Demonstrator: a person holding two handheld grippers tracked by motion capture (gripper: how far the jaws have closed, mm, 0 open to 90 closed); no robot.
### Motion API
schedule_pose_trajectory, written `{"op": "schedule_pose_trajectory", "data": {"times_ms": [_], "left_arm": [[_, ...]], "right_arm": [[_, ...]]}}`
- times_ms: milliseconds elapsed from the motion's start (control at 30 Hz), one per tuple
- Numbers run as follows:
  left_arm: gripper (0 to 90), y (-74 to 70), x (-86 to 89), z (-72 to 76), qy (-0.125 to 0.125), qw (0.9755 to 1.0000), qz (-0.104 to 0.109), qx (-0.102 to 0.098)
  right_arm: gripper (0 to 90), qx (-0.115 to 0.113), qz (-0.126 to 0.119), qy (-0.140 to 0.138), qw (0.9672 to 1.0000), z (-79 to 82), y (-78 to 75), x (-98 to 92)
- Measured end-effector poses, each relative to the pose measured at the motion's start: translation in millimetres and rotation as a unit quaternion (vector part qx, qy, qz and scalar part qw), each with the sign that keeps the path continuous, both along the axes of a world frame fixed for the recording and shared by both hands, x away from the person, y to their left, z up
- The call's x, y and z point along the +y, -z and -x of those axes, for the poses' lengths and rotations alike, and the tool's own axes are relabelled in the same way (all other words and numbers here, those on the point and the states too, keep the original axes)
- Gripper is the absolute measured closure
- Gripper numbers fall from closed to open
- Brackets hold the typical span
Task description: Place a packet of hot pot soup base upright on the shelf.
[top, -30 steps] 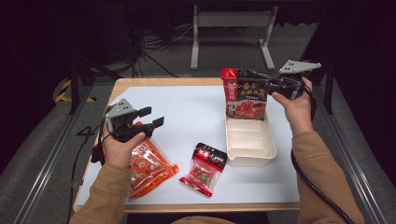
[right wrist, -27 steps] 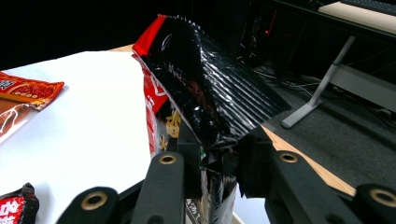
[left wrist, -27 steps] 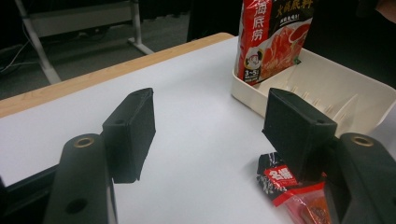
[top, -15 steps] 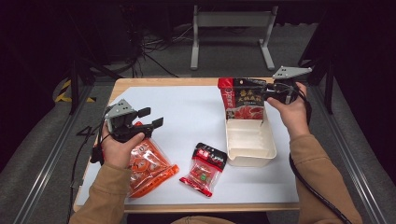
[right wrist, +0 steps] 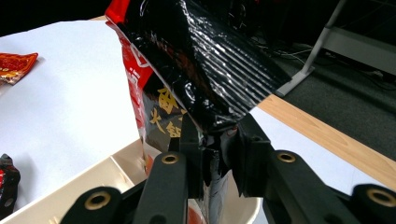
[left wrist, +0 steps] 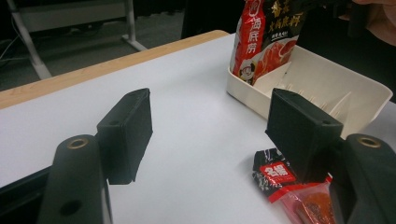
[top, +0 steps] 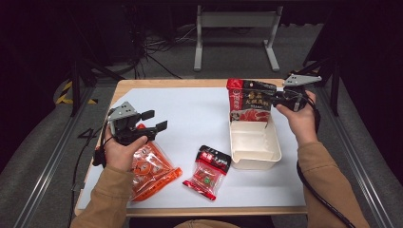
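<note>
Forearms in tan sleeves entering from bottom edge of high view. Orange packet point(top: 151, 170) lower left, lying flat on white sheet, partly under left hand point(top: 121, 151). Left gripper point(top: 153, 122) just above it, jaws spread wide and level, nothing between them. Small red-and-black packet point(top: 209, 172) at lower centre, flat, near white tray point(top: 256, 151) but apart from it. Tray right of centre, divider visible inside in left gripper view. Red-and-black pouch point(top: 249, 100) upright at tray's far end, lower edge inside tray. Right gripper point(top: 274, 99) at upper right, clenched on pouch's right edge; pinch clearly seen in right gripper view point(right wrist: 212, 154). Wooden table edge point(top: 171, 84) beyond sheet, dark floor behind.
</note>
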State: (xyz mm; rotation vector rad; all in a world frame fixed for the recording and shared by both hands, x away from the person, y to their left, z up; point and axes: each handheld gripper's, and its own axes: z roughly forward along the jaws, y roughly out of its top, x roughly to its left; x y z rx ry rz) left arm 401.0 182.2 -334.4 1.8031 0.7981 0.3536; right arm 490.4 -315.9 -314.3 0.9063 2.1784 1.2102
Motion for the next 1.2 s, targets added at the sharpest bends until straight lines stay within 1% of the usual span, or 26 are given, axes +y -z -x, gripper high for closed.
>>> {"op": "schedule_pose_trajectory", "data": {"times_ms": [133, 300, 467, 500, 667, 733, 767, 800, 833, 867, 900, 933, 1033, 1200], "left_arm": [[32.2, 0.4, -0.1, 0.0, 0.001, 1.0000, -0.002, 0.001], [31.9, 1.0, -0.9, -0.1, 0.002, 1.0000, -0.001, 0.004], [31.7, 1.8, -1.5, -0.4, 0.005, 0.9999, -0.006, 0.007], [31.7, 2.1, -1.6, -0.2, 0.004, 0.9999, -0.006, 0.010], [31.6, 3.6, -1.7, -1.3, 0.005, 0.9999, -0.009, 0.010], [31.6, 3.8, -1.8, -1.1, 0.004, 0.9999, -0.008, 0.012], [31.6, 3.8, -1.5, -1.2, 0.004, 0.9999, -0.010, 0.012], [31.6, 3.8, -1.3, -1.1, 0.005, 0.9999, -0.011, 0.012], [31.5, 4.0, -1.0, -1.3, 0.005, 0.9999, -0.011, 0.012], [31.5, 4.0, -1.0, -1.3, 0.005, 0.9999, -0.011, 0.012], [31.5, 4.1, -0.7, -1.3, 0.005, 0.9999, -0.012, 0.012], [31.5, 4.2, -0.2, -1.4, 0.005, 0.9998, -0.013, 0.011], [31.4, 4.4, 0.5, -0.4, 0.004, 0.9998, -0.012, 0.016], [31.2, 4.7, 2.9, 0.9, 0.007, 0.9997, -0.018, 0.015]], "right_arm": [[76.9, 0.003, -0.010, 0.009, 0.9999, 0.8, 4.9, -5.3], [77.0, 0.006, -0.034, 0.016, 0.9993, 3.1, 12.0, -12.5], [76.5, 0.006, -0.032, 0.019, 0.9993, 3.9, 11.6, -11.3], [76.2, 0.007, -0.033, 0.019, 0.9993, 3.8, 11.7, -11.7], [74.5, 0.008, -0.038, 0.018, 0.9991, 3.7, 11.8, -12.4], [66.7, 0.016, -0.054, 0.022, 0.9982, 3.8, 12.1, -13.5], [66.7, 0.016, -0.054, 0.022, 0.9982, 3.8, 12.1, -13.5], [60.4, 0.024, -0.067, 0.020, 0.9973, 3.0, 12.8, -14.8], [54.9, 0.033, -0.073, 0.019, 0.9966, 2.9, 13.2, -15.8], [53.1, 0.031, -0.071, 0.020, 0.9968, 3.5, 13.1, -16.2], [53.1, 0.031, -0.071, 0.020, 0.9968, 3.5, 13.1, -16.2], [50.4, 0.032, -0.072, 0.021, 0.9967, 4.4, 12.8, -16.7], [44.3, 0.033, -0.087, 0.022, 0.9954, 9.3, 10.1, -19.5], [39.3, 0.029, -0.089, 0.027, 0.9952, 18.5, 5.1, -24.0]]}}
